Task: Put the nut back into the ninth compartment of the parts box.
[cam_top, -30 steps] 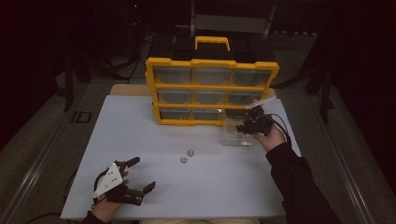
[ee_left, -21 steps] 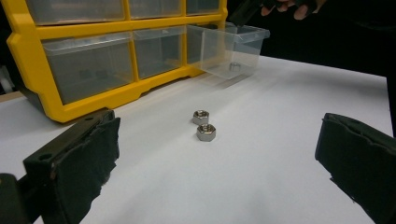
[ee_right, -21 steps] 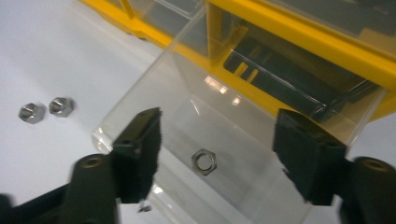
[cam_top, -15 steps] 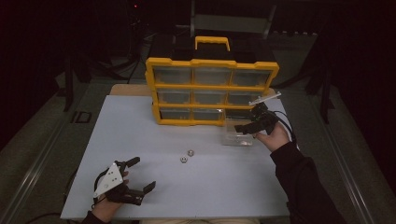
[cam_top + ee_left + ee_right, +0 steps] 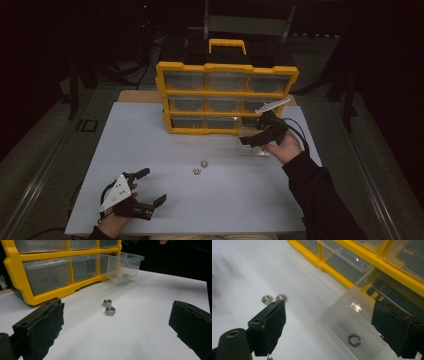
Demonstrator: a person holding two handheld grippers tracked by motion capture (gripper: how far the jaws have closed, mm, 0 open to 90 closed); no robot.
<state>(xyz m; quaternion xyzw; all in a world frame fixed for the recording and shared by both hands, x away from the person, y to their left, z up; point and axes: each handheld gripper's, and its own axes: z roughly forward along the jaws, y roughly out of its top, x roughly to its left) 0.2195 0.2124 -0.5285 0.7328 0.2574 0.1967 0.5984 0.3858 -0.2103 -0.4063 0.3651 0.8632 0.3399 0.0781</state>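
Your right gripper [image 5: 327, 322] hangs jaws apart over the clear plastic drawer [image 5: 352, 340]; reach for the two steel hex nuts [image 5: 200, 167] nearby, left gripper [image 5: 142, 189] also agape.

Two steel nuts [image 5: 200, 167] side by side mid-table, third nut [image 5: 354, 340] flat in clear drawer [image 5: 342, 317]

- The room is dark; light falls mainly on the white tabletop [image 5: 150, 145], which stands out against black surroundings.
- A strip of bare wood [image 5: 140, 96] shows at the tabletop's far edge.
- The floor [image 5: 45, 145] around it is grey-green and dim.
- A pale rail [image 5: 35, 185] runs along the floor at the left.
- A grey frame-like structure [image 5: 247, 22] stands in the gloom behind, details unclear.
- A small red light [image 5: 145, 6] glows at the back.
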